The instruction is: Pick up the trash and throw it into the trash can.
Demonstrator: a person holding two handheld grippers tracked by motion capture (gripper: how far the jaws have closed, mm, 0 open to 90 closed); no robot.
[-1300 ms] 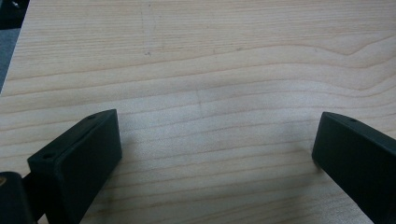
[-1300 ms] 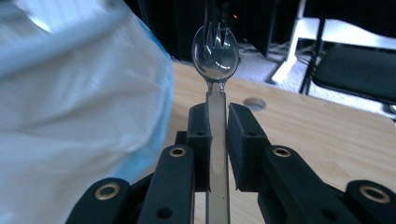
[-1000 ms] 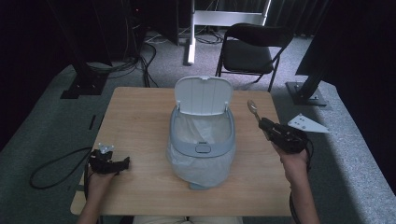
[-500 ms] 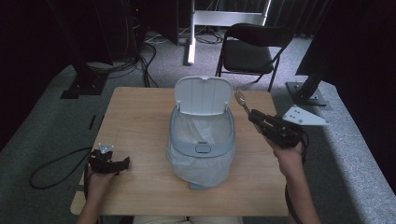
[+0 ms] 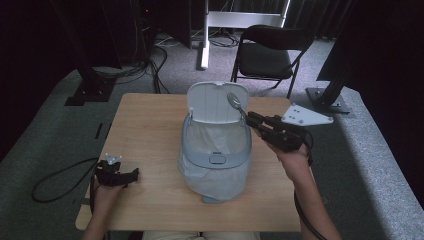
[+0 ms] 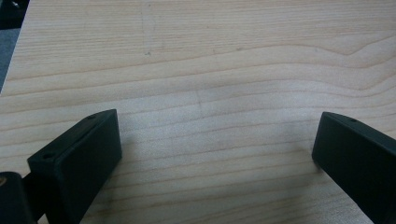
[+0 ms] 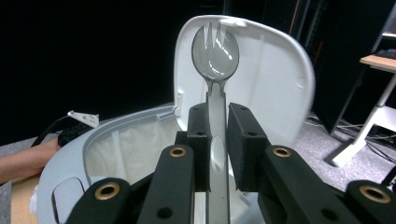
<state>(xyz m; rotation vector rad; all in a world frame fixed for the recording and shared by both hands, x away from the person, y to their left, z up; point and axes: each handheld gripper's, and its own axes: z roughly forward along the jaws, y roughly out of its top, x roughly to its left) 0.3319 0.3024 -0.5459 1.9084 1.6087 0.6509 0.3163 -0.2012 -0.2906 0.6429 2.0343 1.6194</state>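
My right gripper (image 7: 217,154) is clamping a spork (image 7: 215,56) by its handle, over the open bin (image 5: 215,150); my left gripper (image 6: 215,154) is resting spread wide and empty on the table (image 6: 210,56).

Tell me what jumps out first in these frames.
The pale grey bin at mid-table, lid up and lined with a white bag. The right gripper holds a clear grey spork clamped by its handle, head up, before the raised lid. The left gripper rests open near the table's front left corner.
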